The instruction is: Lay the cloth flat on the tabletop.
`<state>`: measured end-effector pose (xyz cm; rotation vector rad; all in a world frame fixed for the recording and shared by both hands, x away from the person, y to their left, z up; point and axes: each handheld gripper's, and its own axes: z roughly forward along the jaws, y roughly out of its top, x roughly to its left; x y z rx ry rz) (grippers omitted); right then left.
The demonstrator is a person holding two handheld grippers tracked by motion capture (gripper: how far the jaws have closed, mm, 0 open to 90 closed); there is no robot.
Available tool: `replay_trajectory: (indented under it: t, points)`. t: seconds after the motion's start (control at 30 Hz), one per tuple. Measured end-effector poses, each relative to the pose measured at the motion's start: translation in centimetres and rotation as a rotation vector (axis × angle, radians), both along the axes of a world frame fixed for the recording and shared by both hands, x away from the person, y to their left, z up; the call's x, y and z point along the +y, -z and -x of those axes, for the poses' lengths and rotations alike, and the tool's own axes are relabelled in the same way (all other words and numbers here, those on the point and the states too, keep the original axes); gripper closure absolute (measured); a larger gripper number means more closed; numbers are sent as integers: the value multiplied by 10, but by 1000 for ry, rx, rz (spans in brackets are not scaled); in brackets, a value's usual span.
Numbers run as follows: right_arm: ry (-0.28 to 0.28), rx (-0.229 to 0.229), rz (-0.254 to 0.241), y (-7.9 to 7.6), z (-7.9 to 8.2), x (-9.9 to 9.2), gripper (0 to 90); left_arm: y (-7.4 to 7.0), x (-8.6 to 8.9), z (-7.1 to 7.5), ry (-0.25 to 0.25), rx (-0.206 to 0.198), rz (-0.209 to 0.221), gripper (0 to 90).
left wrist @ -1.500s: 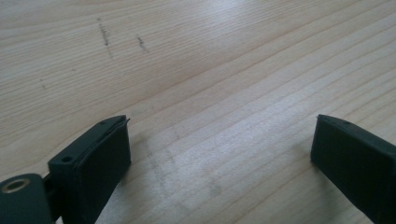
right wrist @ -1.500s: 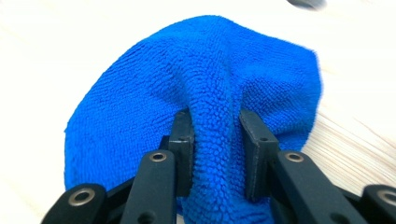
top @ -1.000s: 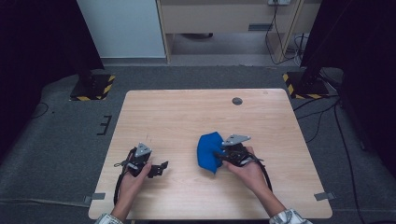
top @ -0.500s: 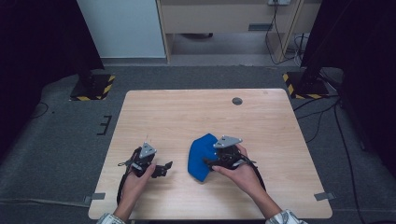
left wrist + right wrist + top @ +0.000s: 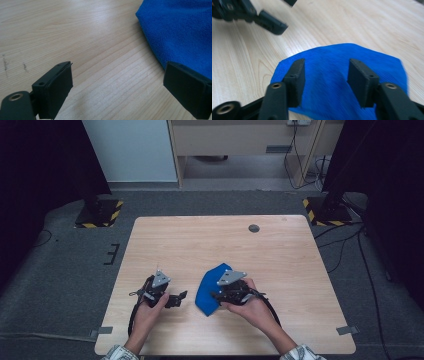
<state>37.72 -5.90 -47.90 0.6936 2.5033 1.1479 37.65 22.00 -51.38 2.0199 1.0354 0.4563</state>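
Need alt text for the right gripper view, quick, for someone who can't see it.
The right gripper hovers over a folded blue cloth on the wooden table, jaws apart and gripping nothing. The left gripper shows at upper left.

The wooden table (image 5: 280,270) has a small dark round disc (image 5: 254,228) near its far edge — right of centre. Grey carpet (image 5: 75,270) surrounds it. Two black stands with yellow-striped bases (image 5: 100,213) flank the far corners — cables (image 5: 350,245) trail at right.
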Motion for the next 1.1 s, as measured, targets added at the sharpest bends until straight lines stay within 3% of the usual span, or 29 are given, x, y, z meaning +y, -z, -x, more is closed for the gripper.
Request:
replay_trajectory:
  t: [0.1,0.2,0.43,0.6,0.77,0.9,0.97,1.1]
  points:
    - [-15,-8,85,4,-6,11,690,0,0,0,2,-4,-3,79]
    - [-13,7,74,1,-12,11,842,-1,-1,0,4,-8,-9,79]
    - [53,-10,-50,-26,-21,-12,874,-3,1,0,-5,-21,1,79]
    - [132,-43,-58,-40,-38,-34,877,-4,1,1,-8,-26,-3,79]
    - [251,9,-25,-18,-64,-74,879,-3,-1,0,1,-20,-7,79]
    - [292,72,3,10,-69,-92,879,-2,-1,-1,3,-14,-13,79]
    - [303,101,-13,22,-69,-98,876,-1,-2,-1,3,-15,-12,79]
    - [308,120,-54,28,-69,-101,824,-3,-3,0,7,-20,-12,79]
